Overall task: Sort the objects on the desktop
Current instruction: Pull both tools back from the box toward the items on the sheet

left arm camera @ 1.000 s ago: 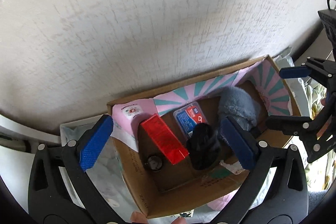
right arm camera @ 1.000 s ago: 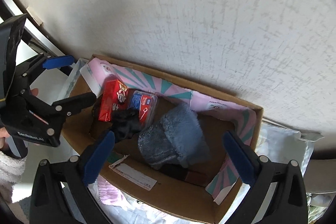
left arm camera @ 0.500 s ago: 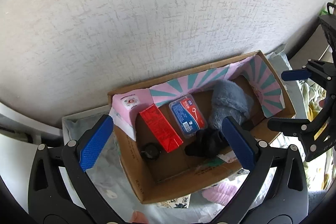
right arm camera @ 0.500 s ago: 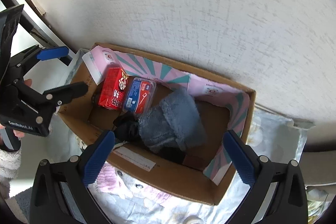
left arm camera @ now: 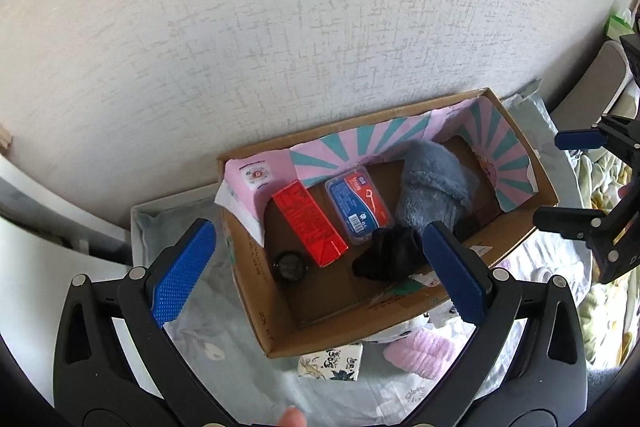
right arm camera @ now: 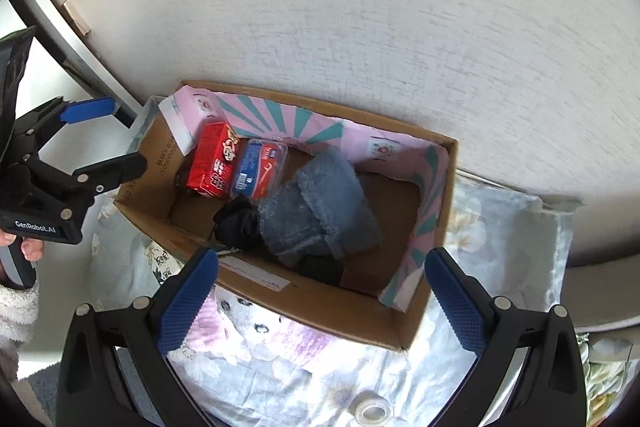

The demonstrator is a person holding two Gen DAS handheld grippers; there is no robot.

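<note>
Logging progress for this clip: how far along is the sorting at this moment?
Looks well along. The cardboard box already holds a red carton, a blue-labelled plastic case, a grey fluffy slipper, a black cloth bundle and a small round black item. Nothing is in hand: left gripper and right gripper are open. A tape roll remains outside.

So the cardboard box sits right up against the wall, on a printed cloth. Inside, seen from the left wrist view, the carton lies toward the left, the flat plastic case just beside it on the right, then the fuzzy slipper further right. A dark bundle lies in front of the case, touching the slipper. A small round thing sits near the carton's front end. A tape roll lies on the cloth in front of the box.
</note>
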